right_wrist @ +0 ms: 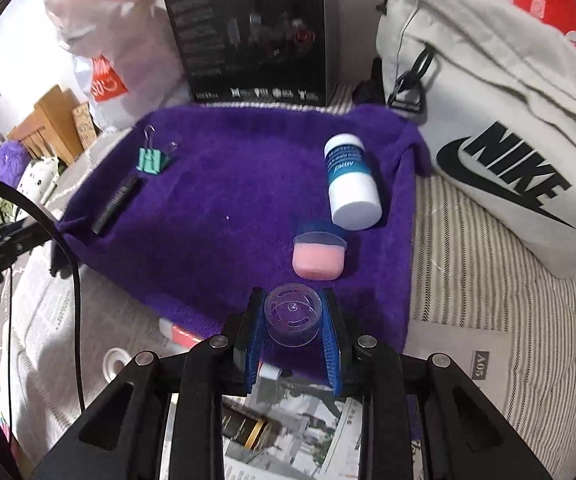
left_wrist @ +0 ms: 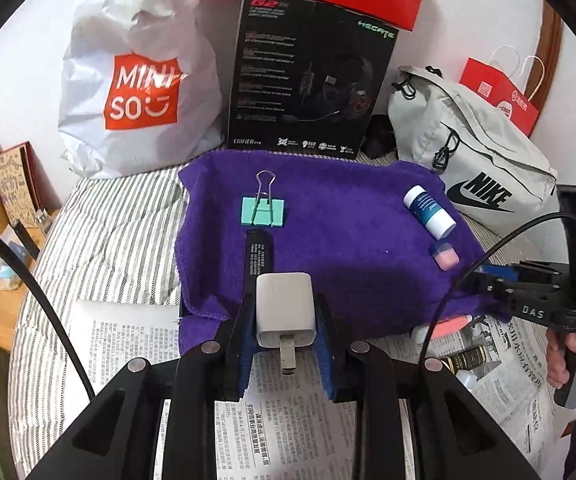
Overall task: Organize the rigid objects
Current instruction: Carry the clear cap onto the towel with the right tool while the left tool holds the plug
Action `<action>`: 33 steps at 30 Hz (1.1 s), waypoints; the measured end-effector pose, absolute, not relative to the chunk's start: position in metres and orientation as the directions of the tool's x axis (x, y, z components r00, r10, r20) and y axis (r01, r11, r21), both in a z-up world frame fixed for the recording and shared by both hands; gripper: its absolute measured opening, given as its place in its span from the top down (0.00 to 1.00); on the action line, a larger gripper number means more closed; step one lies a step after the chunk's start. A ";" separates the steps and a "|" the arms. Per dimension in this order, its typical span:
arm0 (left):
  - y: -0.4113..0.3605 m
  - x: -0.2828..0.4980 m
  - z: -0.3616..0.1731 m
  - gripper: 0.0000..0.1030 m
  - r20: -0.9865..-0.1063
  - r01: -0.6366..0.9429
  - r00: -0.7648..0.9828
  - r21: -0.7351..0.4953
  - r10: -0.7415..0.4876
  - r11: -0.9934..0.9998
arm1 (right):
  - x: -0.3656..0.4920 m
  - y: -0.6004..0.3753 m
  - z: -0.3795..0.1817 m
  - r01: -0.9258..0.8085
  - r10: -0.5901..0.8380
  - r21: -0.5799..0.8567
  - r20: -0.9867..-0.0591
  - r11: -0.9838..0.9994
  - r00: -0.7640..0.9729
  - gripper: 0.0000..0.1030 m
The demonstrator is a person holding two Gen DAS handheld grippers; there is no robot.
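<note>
My left gripper (left_wrist: 285,312) is shut on a white USB wall charger (left_wrist: 285,306), prongs toward the camera, at the near edge of a purple towel (left_wrist: 348,216). On the towel lie a mint binder clip (left_wrist: 263,210), a black stick (left_wrist: 259,254), a white-and-teal bottle (left_wrist: 428,211) and a small pink jar (left_wrist: 444,255). My right gripper (right_wrist: 292,314) is shut on a clear plastic cap (right_wrist: 292,314) above the towel's (right_wrist: 227,184) near edge, just short of the pink jar (right_wrist: 319,254) and the bottle (right_wrist: 352,182). The clip (right_wrist: 151,160) and stick (right_wrist: 115,204) lie far left.
A Miniso bag (left_wrist: 135,80), a black headset box (left_wrist: 308,76), a grey Nike bag (left_wrist: 472,148) and a red paper bag (left_wrist: 500,96) stand behind the towel. Newspaper (left_wrist: 279,420) covers the striped bedding in front, with small items on it. The right gripper (left_wrist: 536,300) shows at the right.
</note>
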State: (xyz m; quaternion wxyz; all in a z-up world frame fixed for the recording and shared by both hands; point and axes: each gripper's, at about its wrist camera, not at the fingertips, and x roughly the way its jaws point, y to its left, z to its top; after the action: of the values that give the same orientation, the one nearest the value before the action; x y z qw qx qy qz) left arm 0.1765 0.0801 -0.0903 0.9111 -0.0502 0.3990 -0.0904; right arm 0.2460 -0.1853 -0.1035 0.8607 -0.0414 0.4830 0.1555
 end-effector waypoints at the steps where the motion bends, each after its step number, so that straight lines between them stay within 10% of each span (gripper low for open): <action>1: 0.082 0.177 -0.091 0.75 -0.716 0.119 0.668 -0.168 -0.204 0.979 | 0.249 -0.184 -0.106 -0.305 0.222 0.077 -0.852 0.949 0.475 0.74; 33: 0.084 0.214 -0.111 0.75 -0.754 0.137 0.608 -0.209 -0.249 0.968 | 0.258 -0.190 -0.107 -0.289 0.190 0.071 -0.893 0.955 0.409 0.57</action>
State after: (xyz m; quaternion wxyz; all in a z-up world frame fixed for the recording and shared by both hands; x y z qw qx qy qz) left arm 0.2139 0.0836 -0.1109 0.8942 -0.0651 0.4296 -0.1080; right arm 0.2581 -0.1896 -0.1068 0.8380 -0.0472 0.5246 0.1428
